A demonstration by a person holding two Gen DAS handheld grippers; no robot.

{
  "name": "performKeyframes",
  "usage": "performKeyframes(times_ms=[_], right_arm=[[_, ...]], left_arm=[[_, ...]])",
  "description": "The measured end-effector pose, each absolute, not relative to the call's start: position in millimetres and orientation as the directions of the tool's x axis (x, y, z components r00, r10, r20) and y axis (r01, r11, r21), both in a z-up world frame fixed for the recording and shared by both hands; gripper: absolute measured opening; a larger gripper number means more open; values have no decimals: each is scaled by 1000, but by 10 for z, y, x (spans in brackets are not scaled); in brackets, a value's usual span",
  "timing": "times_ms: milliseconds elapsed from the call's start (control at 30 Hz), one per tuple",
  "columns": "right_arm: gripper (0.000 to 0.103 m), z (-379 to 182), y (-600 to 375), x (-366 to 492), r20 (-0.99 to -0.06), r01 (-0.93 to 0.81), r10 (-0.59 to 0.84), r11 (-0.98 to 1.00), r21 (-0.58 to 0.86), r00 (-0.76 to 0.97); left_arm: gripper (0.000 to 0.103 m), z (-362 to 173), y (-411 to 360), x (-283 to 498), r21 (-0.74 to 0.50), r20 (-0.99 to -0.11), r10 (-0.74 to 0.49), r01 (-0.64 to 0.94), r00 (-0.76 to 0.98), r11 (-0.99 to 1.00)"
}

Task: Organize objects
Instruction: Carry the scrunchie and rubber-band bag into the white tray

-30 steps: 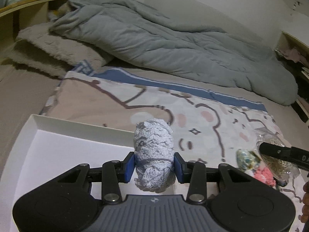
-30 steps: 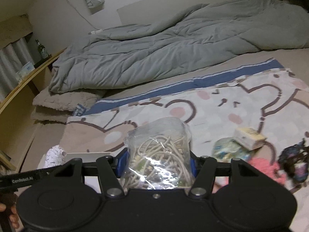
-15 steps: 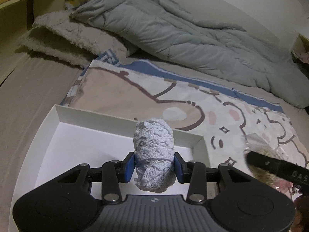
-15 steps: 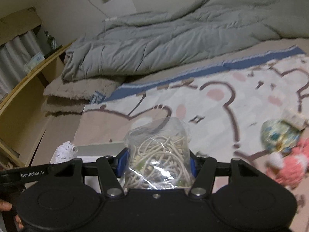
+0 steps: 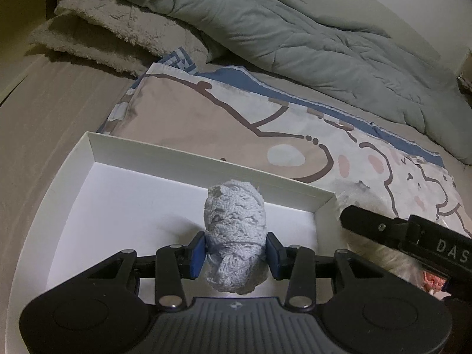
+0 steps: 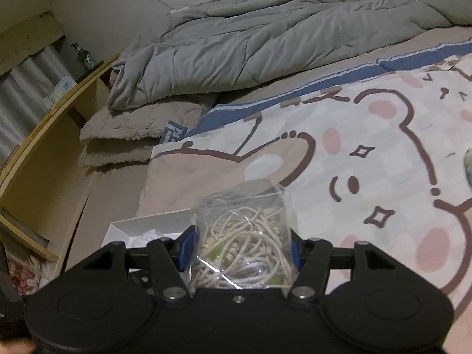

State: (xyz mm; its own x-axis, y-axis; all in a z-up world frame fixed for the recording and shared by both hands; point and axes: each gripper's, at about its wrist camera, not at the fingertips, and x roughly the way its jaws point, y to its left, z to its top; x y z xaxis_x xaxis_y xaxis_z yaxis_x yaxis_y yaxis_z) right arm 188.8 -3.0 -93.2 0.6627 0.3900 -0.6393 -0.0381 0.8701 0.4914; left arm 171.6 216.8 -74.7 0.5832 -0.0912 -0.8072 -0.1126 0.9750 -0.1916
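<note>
White capital letters "DAS" are printed on the side of the black right tongs (image 5: pixel 413 236), which reach in from the right edge of the left wrist view; the word is cut off by the frame, so only those three letters can be read. A bottle (image 6: pixel 82 56) and a small box (image 6: pixel 60 90) on the wooden shelf (image 6: pixel 44 124) in the right wrist view carry labels, but they are too small and blurred to make out.
</note>
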Motion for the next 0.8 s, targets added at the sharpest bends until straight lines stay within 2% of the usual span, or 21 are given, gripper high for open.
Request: performKeyframes(times_ms=[33, 67, 433, 533, 633, 667, 800], right_arm=[[74, -948, -24, 1898, -645, -32, 391, 869, 493, 656], [86, -962, -17, 1904, -658, -20, 386, 871, 491, 647], [86, -911, -206, 1848, -680, -15, 358, 891, 454, 640], [79, -881, -239, 1815, -676, -40, 367, 893, 447, 639], [58, -857, -244, 1784, -677, -80, 384, 897, 435, 628], [47, -854, -236, 1783, -680, -99, 396, 897, 432, 617], [32, -864, -149, 1765, -688, -166, 437, 890, 425, 579]], left_arm=[[49, -762, 2157, 1721, -186, -812, -90, -110, 576, 976], [49, -783, 2146, 1729, -182, -818, -91, -105, 568, 978], [49, -815, 2111, 1733, -167, -832, -88, -96, 548, 981], [49, -802, 2098, 1710, -167, -832, -92, -88, 547, 982], [49, -782, 2105, 1688, -165, -830, -90, -87, 550, 982], [49, -775, 2115, 1681, -165, -829, -90, -89, 552, 982], [49, -762, 2152, 1664, -171, -828, -90, -97, 554, 980]])
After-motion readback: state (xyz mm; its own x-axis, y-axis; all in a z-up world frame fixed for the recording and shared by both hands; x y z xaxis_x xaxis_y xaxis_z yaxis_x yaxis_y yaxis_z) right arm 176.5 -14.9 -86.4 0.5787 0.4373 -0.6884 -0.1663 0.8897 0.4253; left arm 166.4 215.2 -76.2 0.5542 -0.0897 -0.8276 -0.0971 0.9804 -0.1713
